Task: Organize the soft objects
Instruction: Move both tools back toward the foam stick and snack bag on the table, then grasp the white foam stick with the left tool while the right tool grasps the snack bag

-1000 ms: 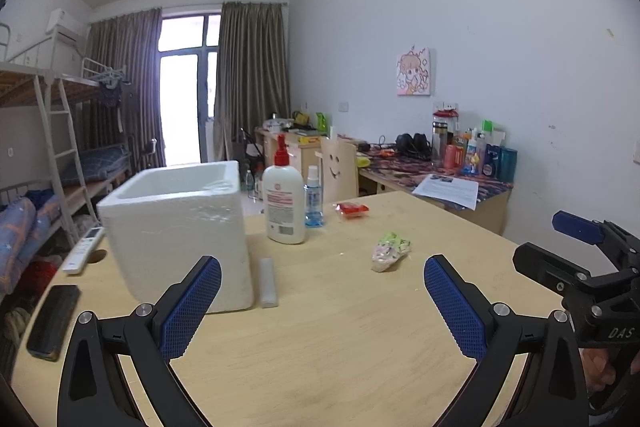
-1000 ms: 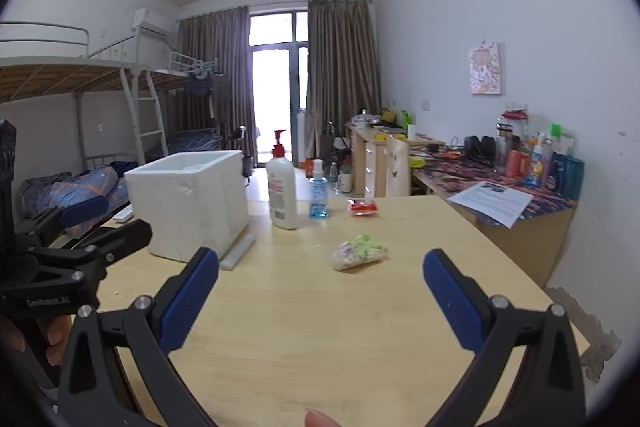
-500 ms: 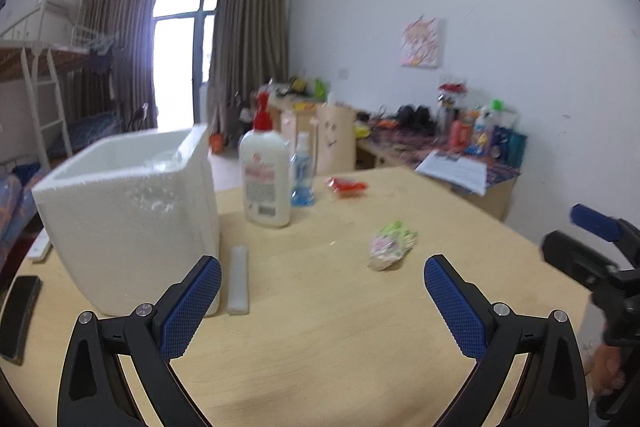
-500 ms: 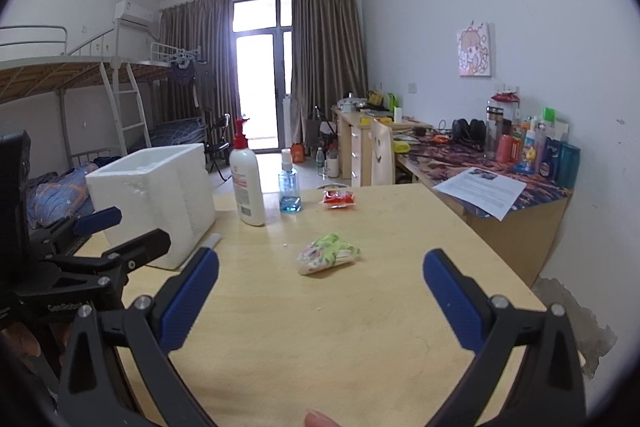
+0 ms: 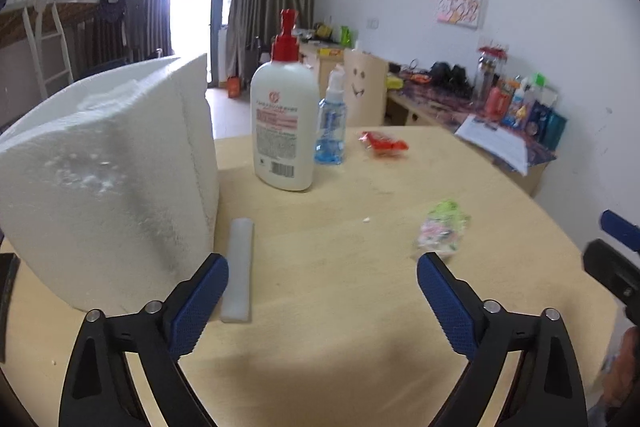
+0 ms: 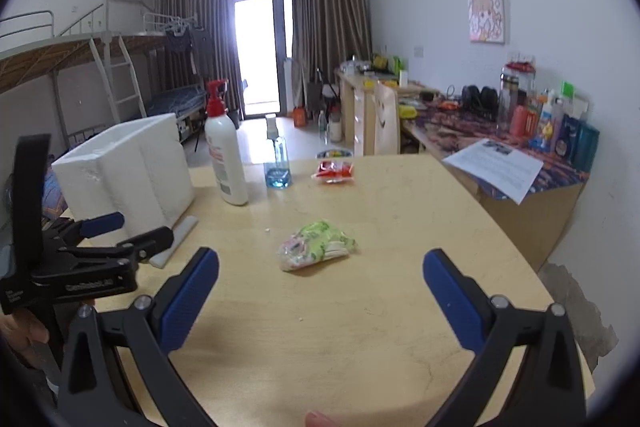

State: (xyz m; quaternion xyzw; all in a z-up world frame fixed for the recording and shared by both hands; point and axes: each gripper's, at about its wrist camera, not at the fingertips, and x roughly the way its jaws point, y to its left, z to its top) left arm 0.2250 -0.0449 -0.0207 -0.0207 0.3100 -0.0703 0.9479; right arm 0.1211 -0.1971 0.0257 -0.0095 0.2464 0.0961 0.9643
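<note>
In the left wrist view, the left gripper (image 5: 322, 301) fills the bottom of the frame, its blue-padded jaws spread wide with only bare tabletop between them; they have just been closing a little. A big white foam box (image 5: 108, 183) takes up the left half, standing on the pale wooden table (image 5: 340, 347). A small white foam strip (image 5: 239, 269) lies just beside the box's near corner, right above the left pad. In the upper middle stand a white lotion bottle with a red pump (image 5: 283, 115) and, just to its right, a small clear bottle of blue liquid (image 5: 331, 125). A red crinkly packet (image 5: 382, 143) lies right of them. The soft green-and-pink plastic-wrapped bundle (image 5: 440, 229) sits at centre right, just above the right pad, blurred. Part of the right gripper (image 5: 616, 259) shows at the right edge.

In the right wrist view, the right gripper (image 6: 320, 293) stands wide open at the bottom, nothing between its pads. The soft bundle (image 6: 316, 245) lies in the middle of the frame, just above the gap between the pads. The red packet (image 6: 334, 171) lies farther up, the two bottles left of it, the foam box (image 6: 128, 169) at middle left. The left gripper (image 6: 124, 227) reaches in from the left edge, in front of the box.
</note>
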